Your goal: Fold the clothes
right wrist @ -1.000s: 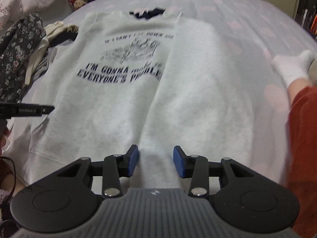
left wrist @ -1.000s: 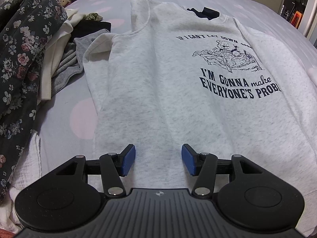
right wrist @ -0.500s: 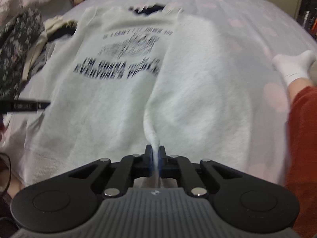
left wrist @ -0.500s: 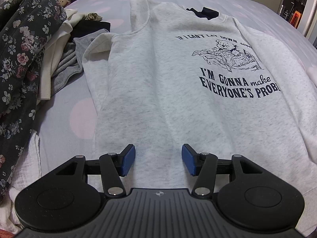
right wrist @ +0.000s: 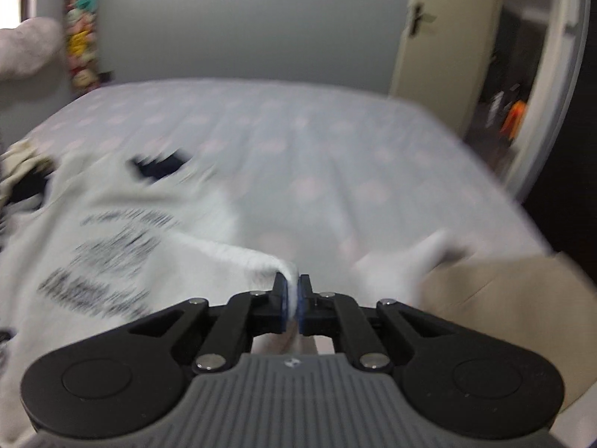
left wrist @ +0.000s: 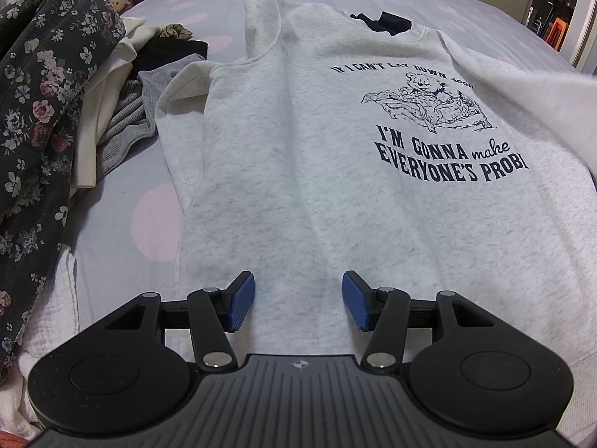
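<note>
A light grey sweatshirt [left wrist: 298,156] with dark printed text and a bear drawing lies face up on the bed. My left gripper [left wrist: 298,298] is open and empty, low over the sweatshirt's lower left part. My right gripper [right wrist: 293,298] is shut on a pinch of the sweatshirt's fabric [right wrist: 238,254] and holds it lifted above the bed. The lifted right side of the sweatshirt shows in the left wrist view [left wrist: 541,93]. The right wrist view is blurred.
A pile of clothes with a dark floral garment [left wrist: 41,112] lies left of the sweatshirt. The bed sheet [right wrist: 335,142] is lilac with pink dots. A door [right wrist: 447,48] stands at the far right. Plush toys [right wrist: 80,30] sit at the far left.
My right gripper shut on the sweatshirt's fabric and lifted it up and to the right. The left gripper stayed still and open.
</note>
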{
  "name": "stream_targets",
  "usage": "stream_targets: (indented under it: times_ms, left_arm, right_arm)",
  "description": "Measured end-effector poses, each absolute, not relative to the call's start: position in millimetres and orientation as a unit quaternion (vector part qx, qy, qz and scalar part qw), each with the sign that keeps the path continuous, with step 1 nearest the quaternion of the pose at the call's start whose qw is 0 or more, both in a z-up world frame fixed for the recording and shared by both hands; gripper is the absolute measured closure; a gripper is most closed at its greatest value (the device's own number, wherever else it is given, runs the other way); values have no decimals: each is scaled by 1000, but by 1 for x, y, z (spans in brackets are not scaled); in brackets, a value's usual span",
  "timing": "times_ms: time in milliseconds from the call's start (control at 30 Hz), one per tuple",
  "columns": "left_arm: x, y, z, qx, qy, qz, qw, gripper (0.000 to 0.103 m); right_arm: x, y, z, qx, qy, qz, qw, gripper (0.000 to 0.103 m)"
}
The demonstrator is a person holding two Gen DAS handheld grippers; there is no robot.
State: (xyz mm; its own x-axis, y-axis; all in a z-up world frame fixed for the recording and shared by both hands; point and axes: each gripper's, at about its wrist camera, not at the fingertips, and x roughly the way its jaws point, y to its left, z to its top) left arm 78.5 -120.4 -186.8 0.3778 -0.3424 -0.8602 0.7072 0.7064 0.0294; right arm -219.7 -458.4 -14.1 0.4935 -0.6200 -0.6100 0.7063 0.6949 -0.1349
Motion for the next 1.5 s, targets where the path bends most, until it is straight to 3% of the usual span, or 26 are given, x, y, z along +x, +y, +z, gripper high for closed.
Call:
stream_targets:
  times_ms: [233,567,800,900,1000,1200,1500]
  left_arm:
    - [77,-122,-187,206,452,-323,805,52]
    - [77,-118,-186,208,452,-323,805,52]
    - [75,-119,-184,212,452,-321,805,52]
    - [75,-117,-182,211,452,-323,804,52]
    - [74,-111,-177,203,453,-329,803,52]
    - [76,-92,-165,176,459,-340,802,52]
    - [88,-71,-149,157,467,-332,805,52]
  right_arm:
    - [-221,-538,7,24,316,-477,820,97]
    - [-211,-649,-31,7,351,-586,730,98]
    - [-194,-667,-58,-18,392,-579,714,97]
    - [-195,-667,-61,-27,400,-575,713,91]
    - [-200,-664,-59,-44,403,-574,711,75]
    - [-224,-661,-52,-18,404,-583,705,59]
    - [-251,-661,-42,42,394,-574,716,44]
